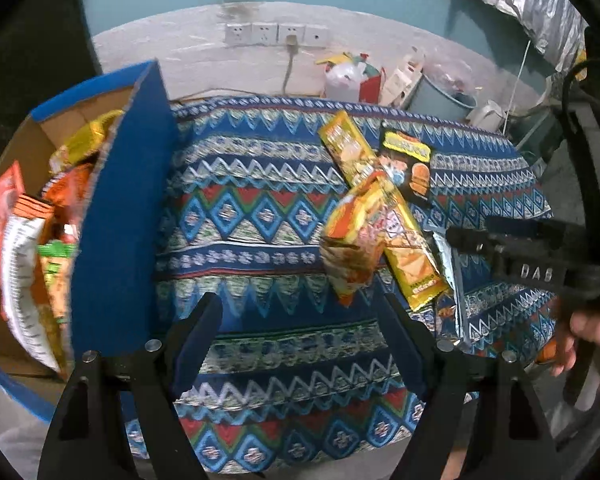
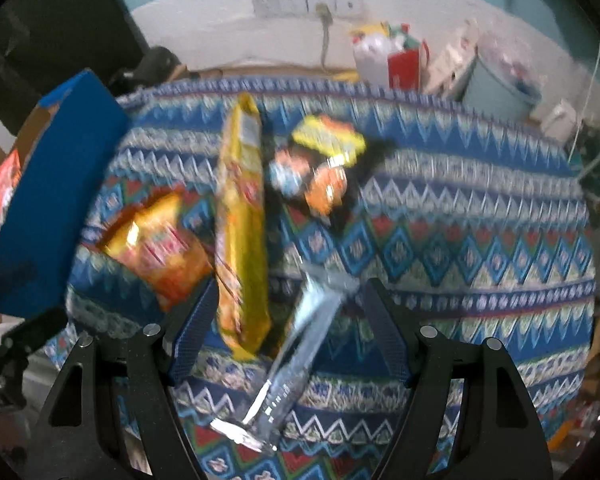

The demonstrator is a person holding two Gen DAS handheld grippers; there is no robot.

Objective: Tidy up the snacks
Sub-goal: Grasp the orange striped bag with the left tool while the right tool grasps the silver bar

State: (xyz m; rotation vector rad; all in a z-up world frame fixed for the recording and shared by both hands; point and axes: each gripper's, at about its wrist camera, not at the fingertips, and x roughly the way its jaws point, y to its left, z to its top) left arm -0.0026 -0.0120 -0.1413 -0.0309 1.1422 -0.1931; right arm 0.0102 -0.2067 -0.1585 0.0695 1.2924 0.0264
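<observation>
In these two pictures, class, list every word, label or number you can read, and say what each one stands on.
"DAB": raised letters on the black body of the right gripper, seen from the left wrist.
Long yellow snack packet: small print at its lower end, too blurred to read.
Black snack packet: yellow heading, unreadable.
White-backed packet in the blue box: print too small.
Right wrist view: everything blurred.

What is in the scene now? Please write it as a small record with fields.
surface: patterned cloth
box: blue carton at the left, already holding snack packs
loose snacks: long yellow pack, orange pack, black pack, silver pack
left gripper: open, empty
right gripper: open, above the silver pack
</observation>
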